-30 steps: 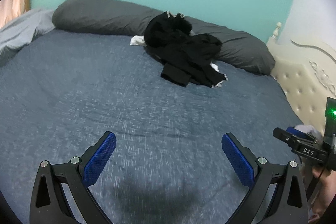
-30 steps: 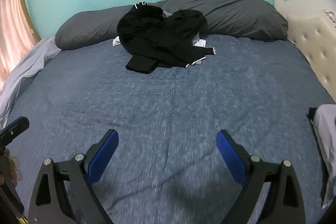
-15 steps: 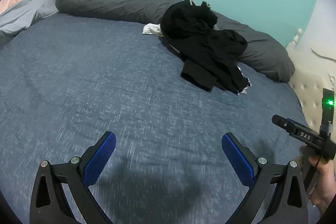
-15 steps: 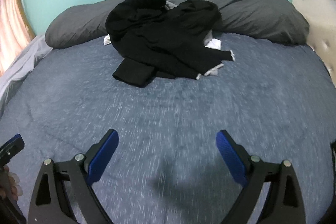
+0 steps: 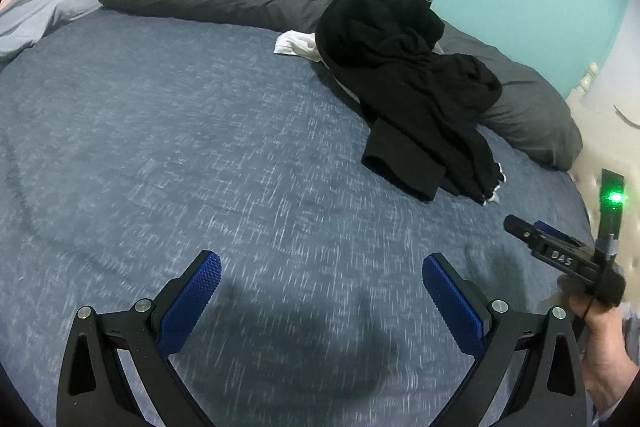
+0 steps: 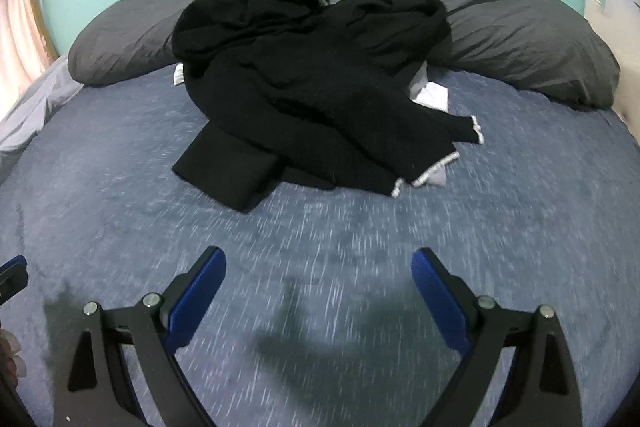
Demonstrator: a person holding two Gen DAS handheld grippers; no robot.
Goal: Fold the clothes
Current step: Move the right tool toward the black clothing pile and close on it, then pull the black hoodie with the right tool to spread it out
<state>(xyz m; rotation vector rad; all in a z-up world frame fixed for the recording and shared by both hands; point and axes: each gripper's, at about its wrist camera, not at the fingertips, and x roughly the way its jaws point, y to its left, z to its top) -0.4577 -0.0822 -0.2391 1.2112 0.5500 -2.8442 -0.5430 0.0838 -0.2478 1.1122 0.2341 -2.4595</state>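
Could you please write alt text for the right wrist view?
A heap of black clothes lies on a blue bed against long grey pillows, with white cloth peeking out beneath. The right gripper hovers over bare bedding in front, jaws wide open and empty.

Each gripper, left (image 5: 321, 289) and right (image 6: 319, 283), has black angular arms with silver screws and blue textured pads (image 5: 191, 301). The right gripper's body bears "DAS" lettering and a green light.

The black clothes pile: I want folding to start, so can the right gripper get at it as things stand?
Probably yes: the right gripper is open, with only bare bedspread between it and the black clothes pile.
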